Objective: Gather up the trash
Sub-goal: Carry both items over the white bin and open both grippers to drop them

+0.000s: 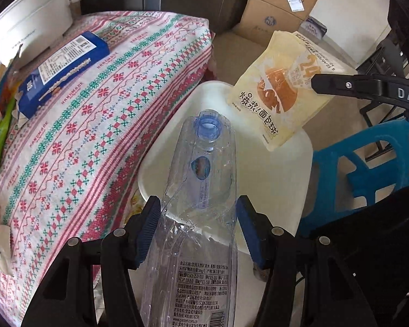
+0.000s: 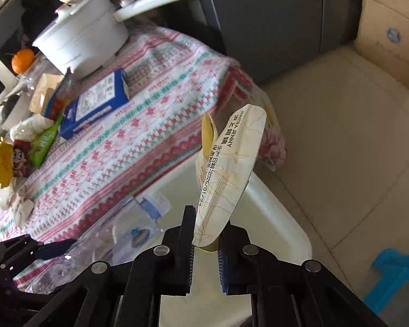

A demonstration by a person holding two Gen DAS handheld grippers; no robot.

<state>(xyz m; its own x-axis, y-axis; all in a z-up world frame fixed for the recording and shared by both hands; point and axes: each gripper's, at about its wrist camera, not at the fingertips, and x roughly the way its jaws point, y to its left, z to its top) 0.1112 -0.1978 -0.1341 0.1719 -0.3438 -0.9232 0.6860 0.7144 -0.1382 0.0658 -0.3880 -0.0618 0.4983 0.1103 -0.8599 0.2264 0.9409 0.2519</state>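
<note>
Left tool (image 1: 197,218) clamps clear bottle (image 1: 201,196), label "ganten.com.cn". Right tool (image 2: 205,234) pinches yellow wrapper (image 2: 229,174) printed "AUNTEA JENNY", "2026/01/24", both over white bin (image 1: 275,179).

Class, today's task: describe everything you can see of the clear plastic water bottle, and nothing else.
The clear plastic water bottle is large, crumpled and apparently empty. Its open mouth, with a blue ring and no cap, points away from the camera. A small blue oval logo marks its upper body, and printed Chinese text covers the lower part. The left claw grips it by its sides, blue pads pressed against the creased walls. It hangs above the white bin, beside the table's patterned cloth.
</note>
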